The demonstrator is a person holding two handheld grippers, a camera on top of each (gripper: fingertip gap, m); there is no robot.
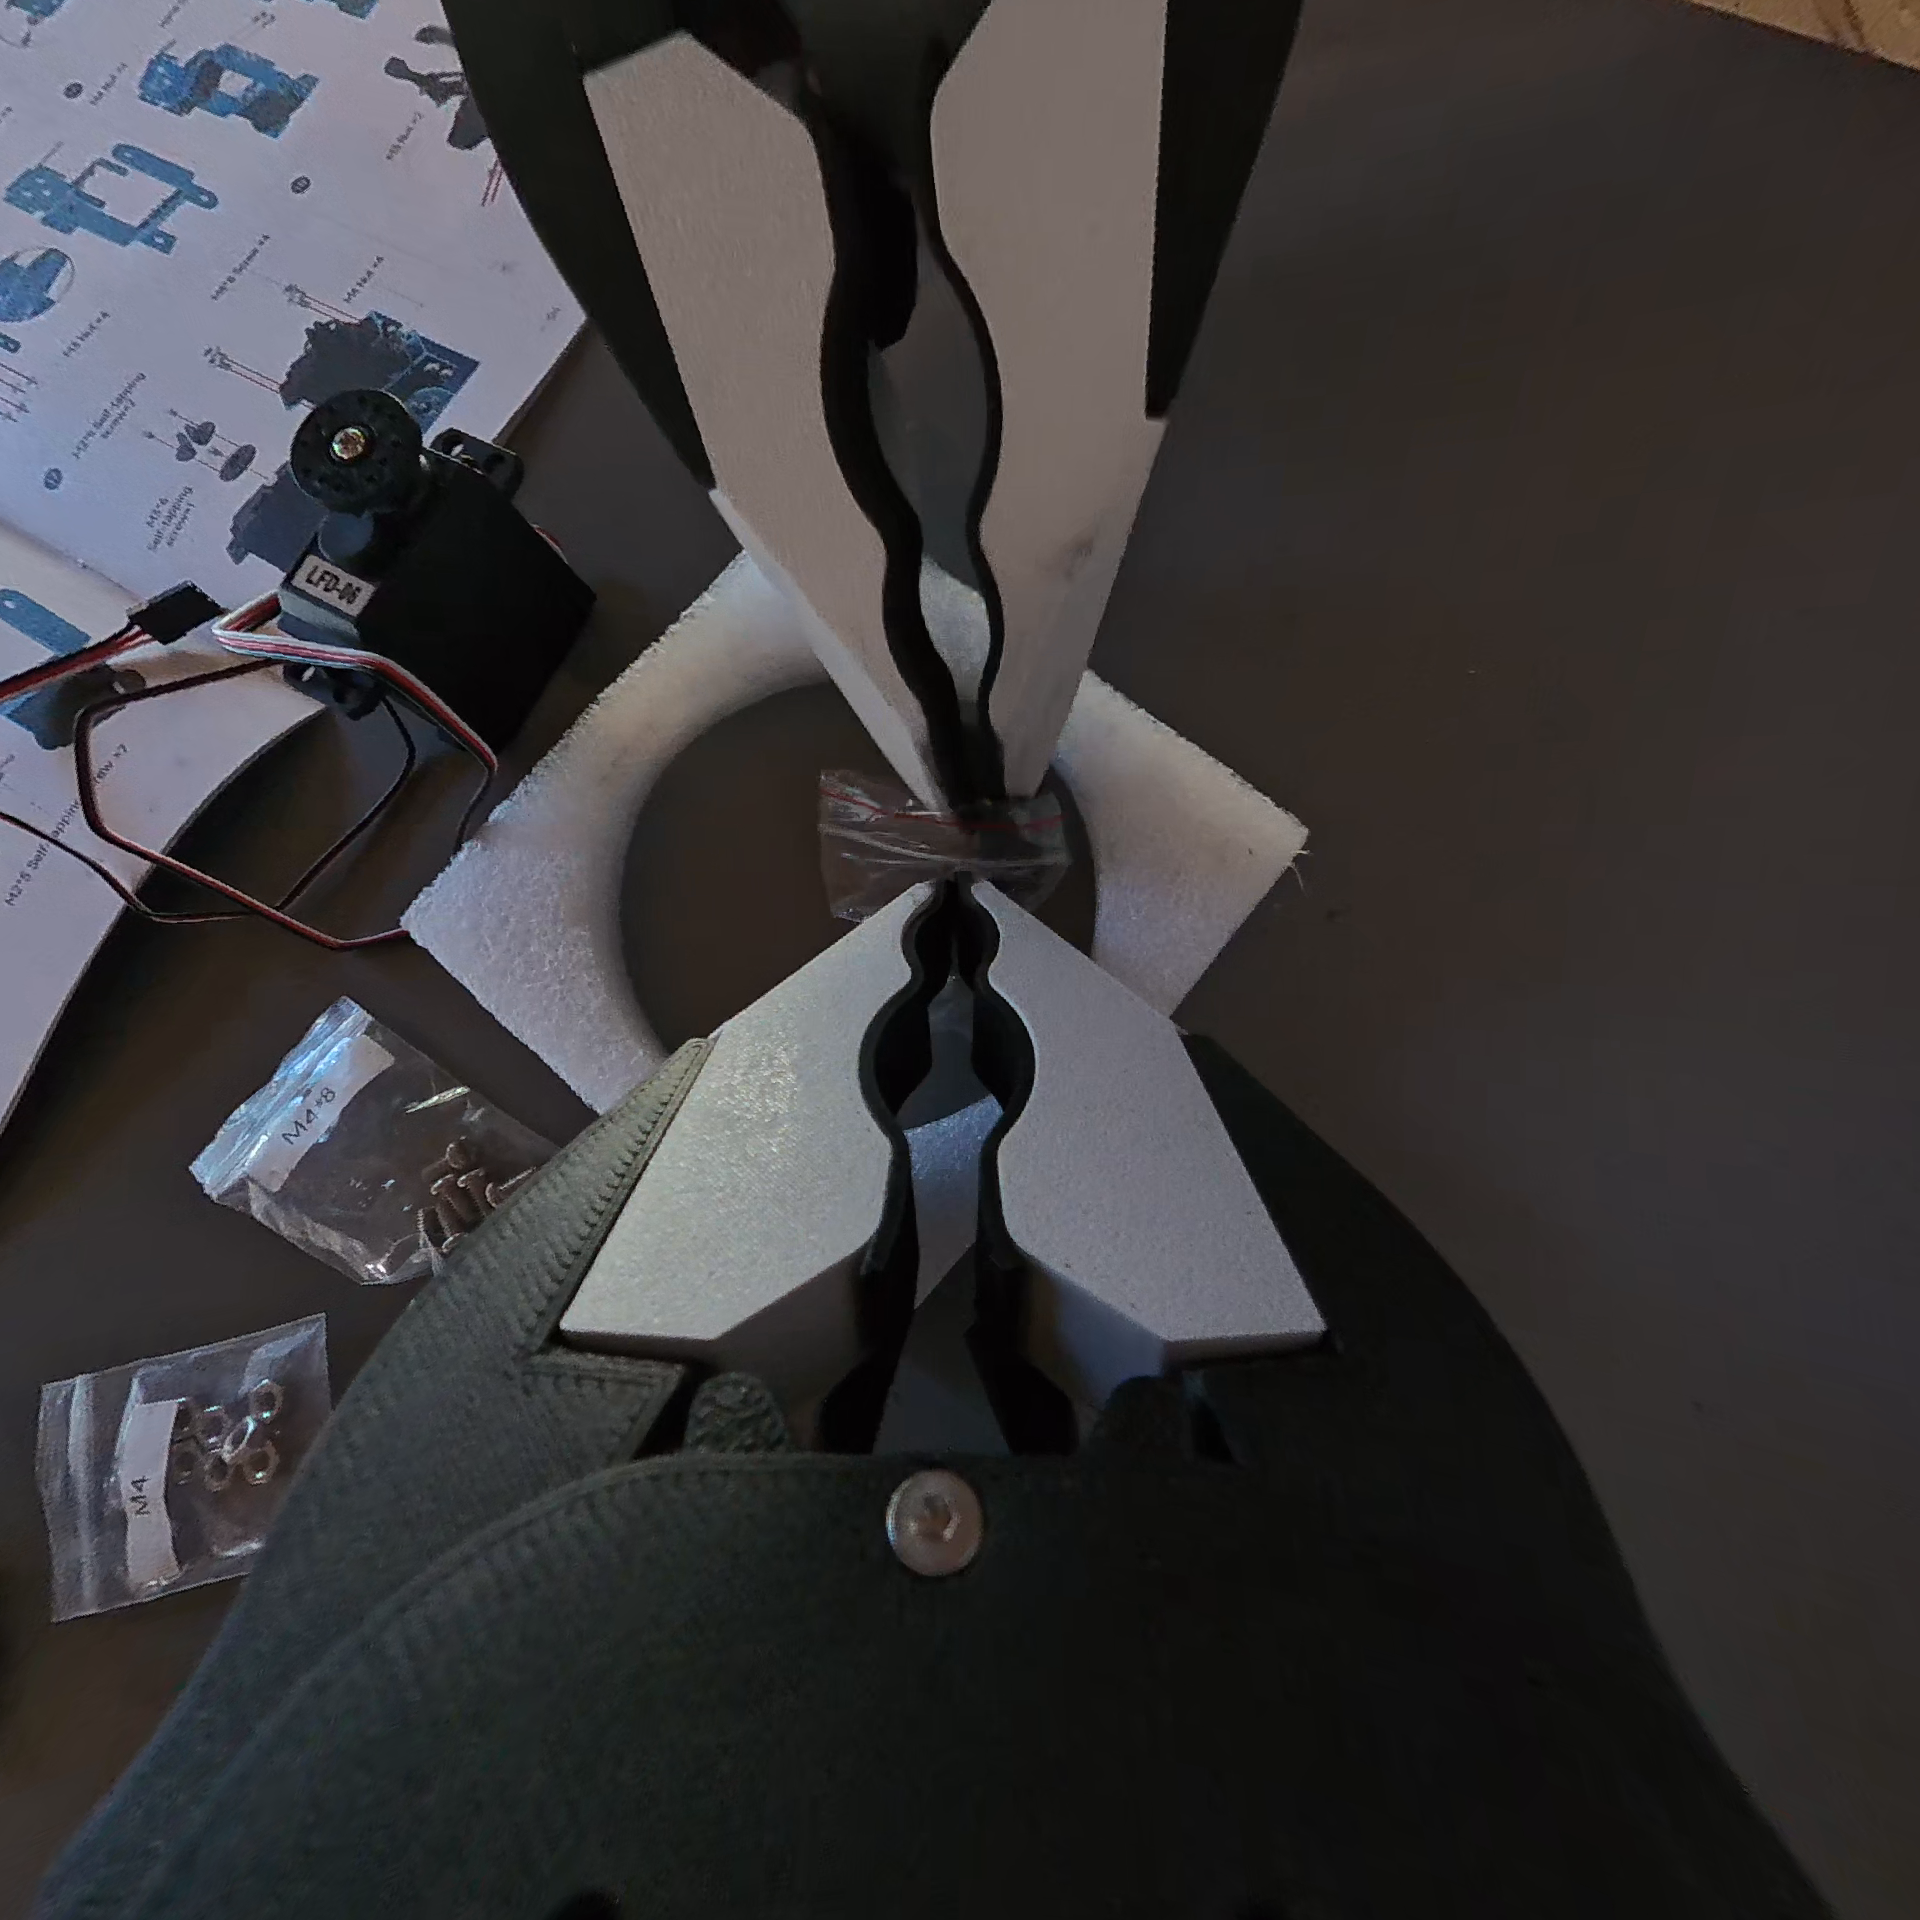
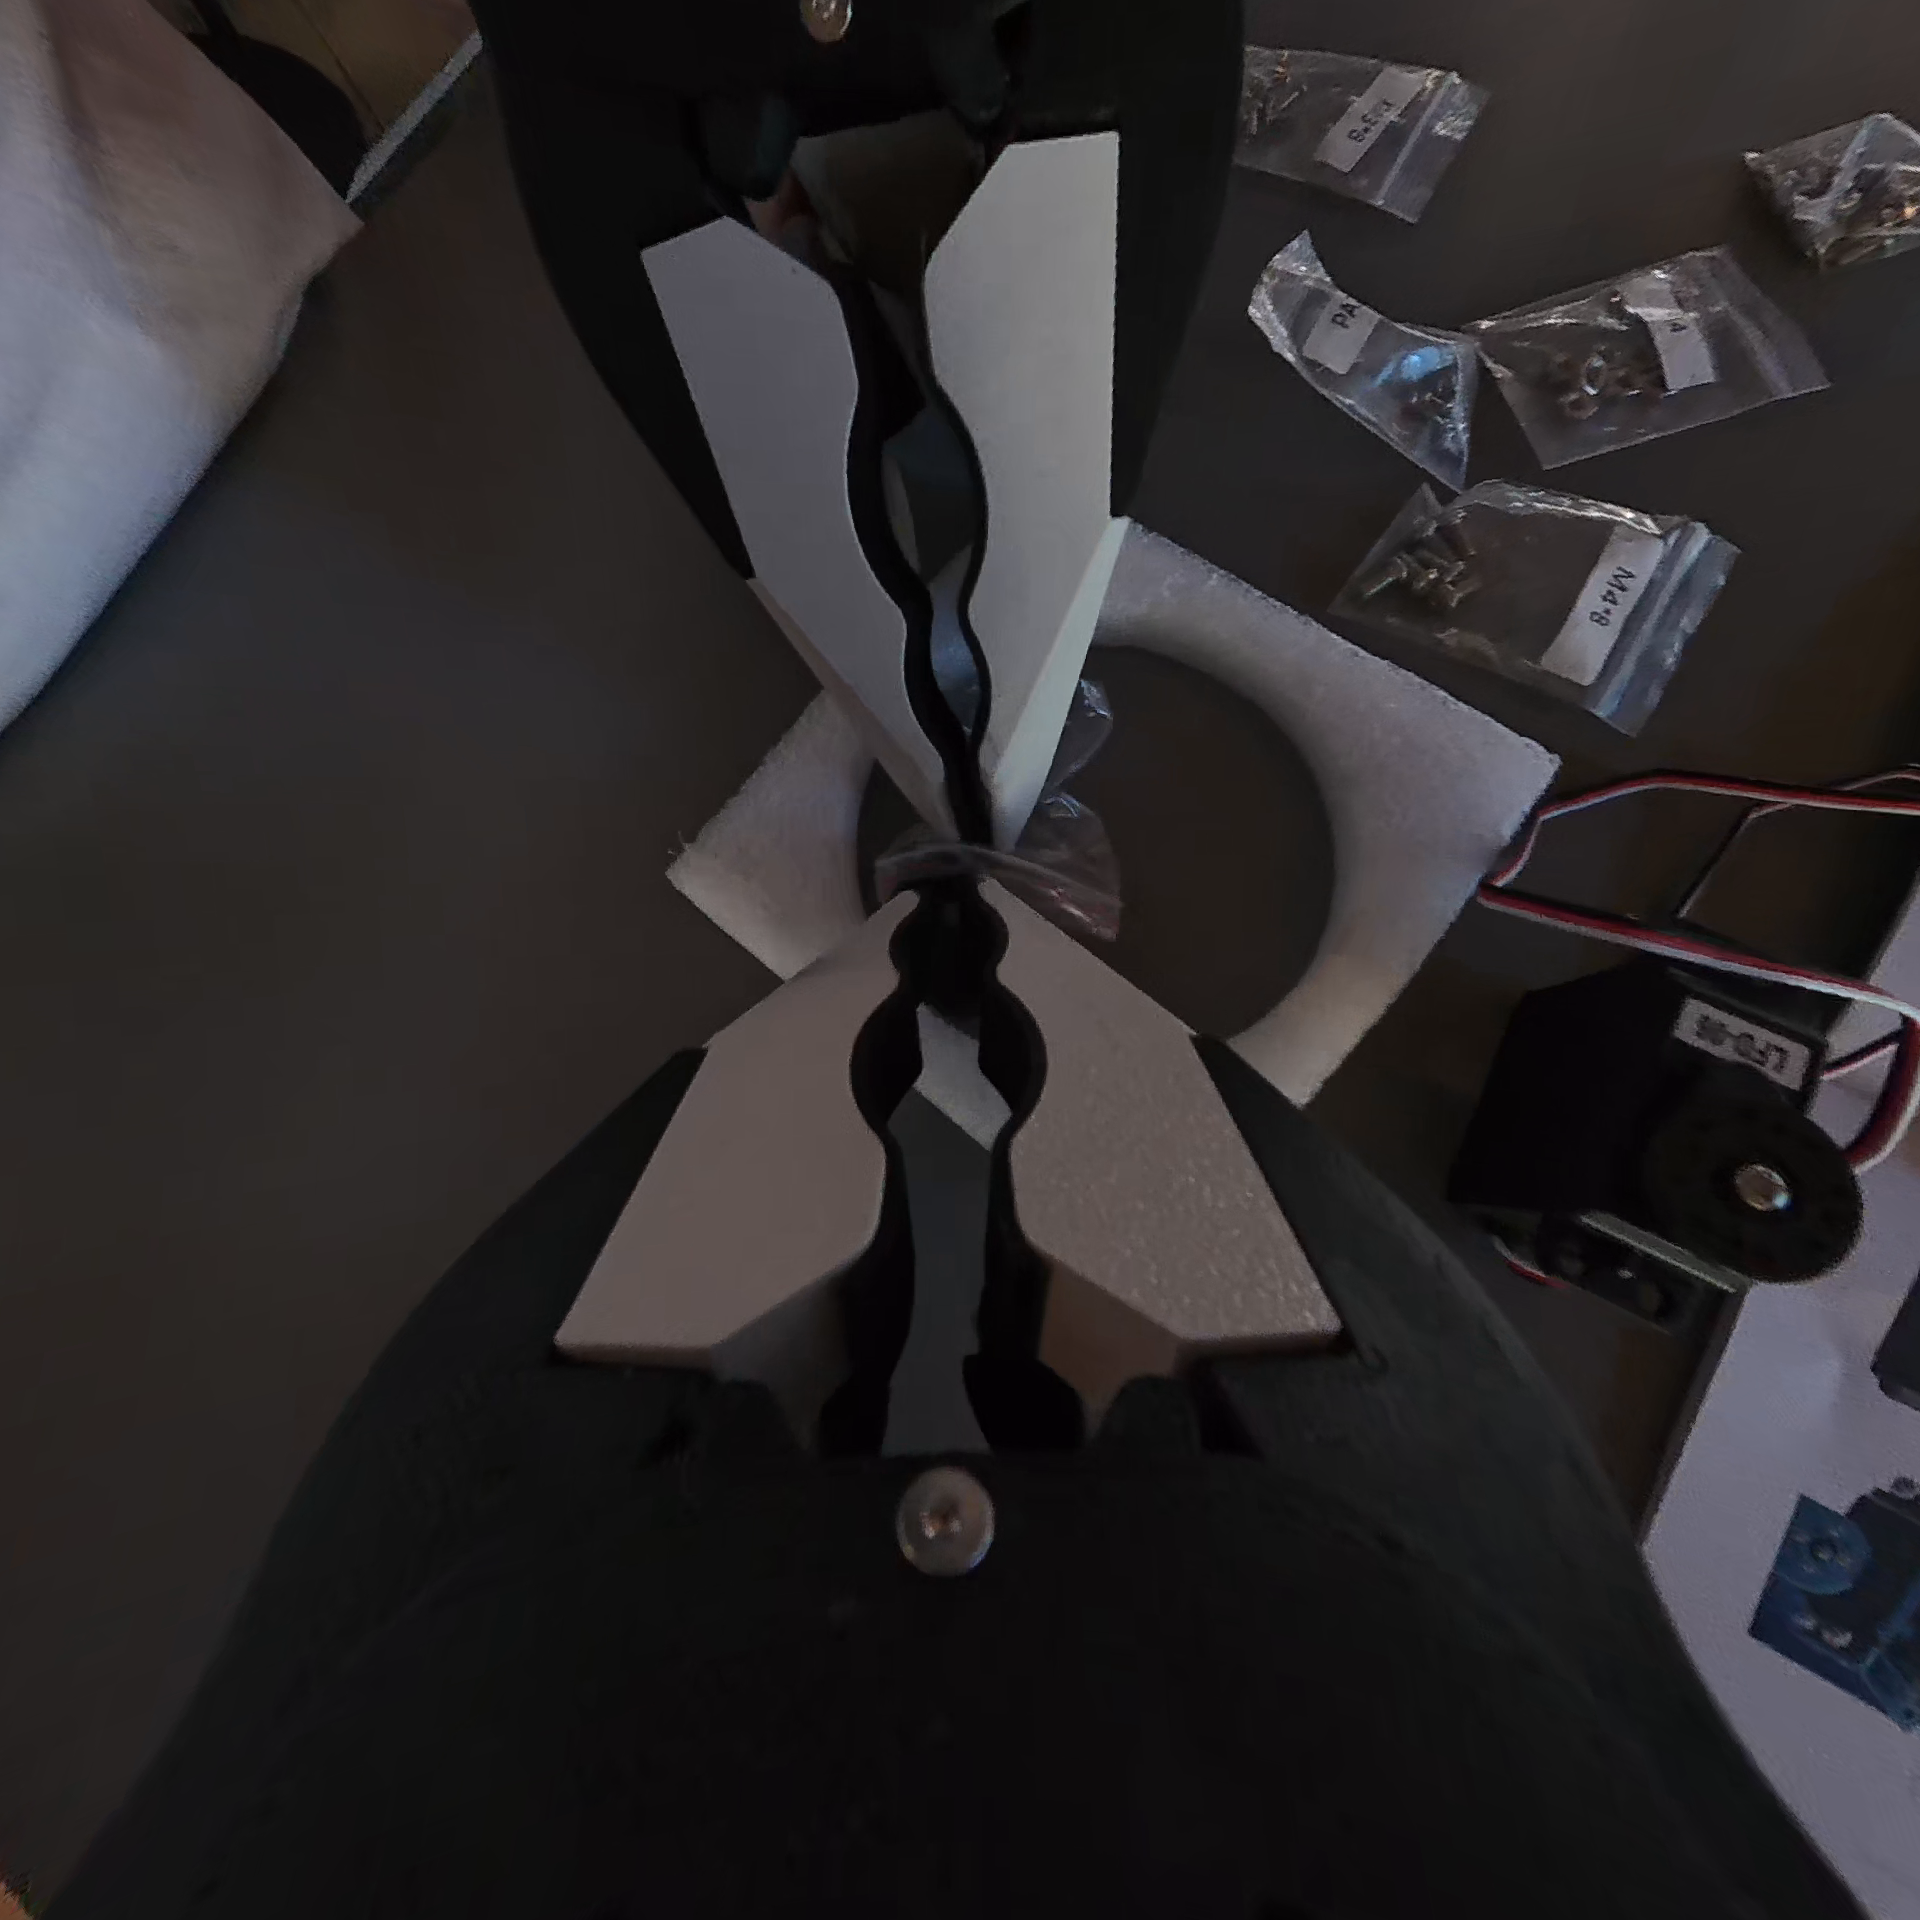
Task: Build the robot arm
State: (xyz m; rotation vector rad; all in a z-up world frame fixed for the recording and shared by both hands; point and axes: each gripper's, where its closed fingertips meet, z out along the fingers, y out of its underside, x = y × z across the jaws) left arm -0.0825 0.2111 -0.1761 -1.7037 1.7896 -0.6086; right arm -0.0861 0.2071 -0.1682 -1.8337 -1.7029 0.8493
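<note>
A small clear plastic bag (image 1: pixel 940 842) with a red zip line hangs between my two grippers, above the round hole of a white foam square (image 1: pixel 540 904). My left gripper (image 1: pixel 961 885) is shut on the bag's near edge. My right gripper (image 1: pixel 971 808) comes in from the far side, tip to tip with the left, and is shut on the bag's opposite edge. In the right wrist view, my right gripper (image 2: pixel 940 899) pinches the bag (image 2: pixel 1070 862) at its zip end, and the left gripper (image 2: pixel 971 831) meets it from above. The foam square (image 2: pixel 1403 748) lies underneath.
A black servo (image 1: pixel 436 592) with red, white and black wires lies left of the foam on a printed instruction sheet (image 1: pixel 208 260). Two small bags of hardware (image 1: pixel 343 1143) (image 1: pixel 177 1465) lie near the left gripper. Several more bags (image 2: pixel 1538 603), the servo (image 2: pixel 1662 1122) and a white cloth (image 2: pixel 125 364) show in the right wrist view. My two grippers' fingertips are within a few centimetres of each other. Both grippers' tips are roughly 8 cm from the foam square (image 2: pixel 1403 748).
</note>
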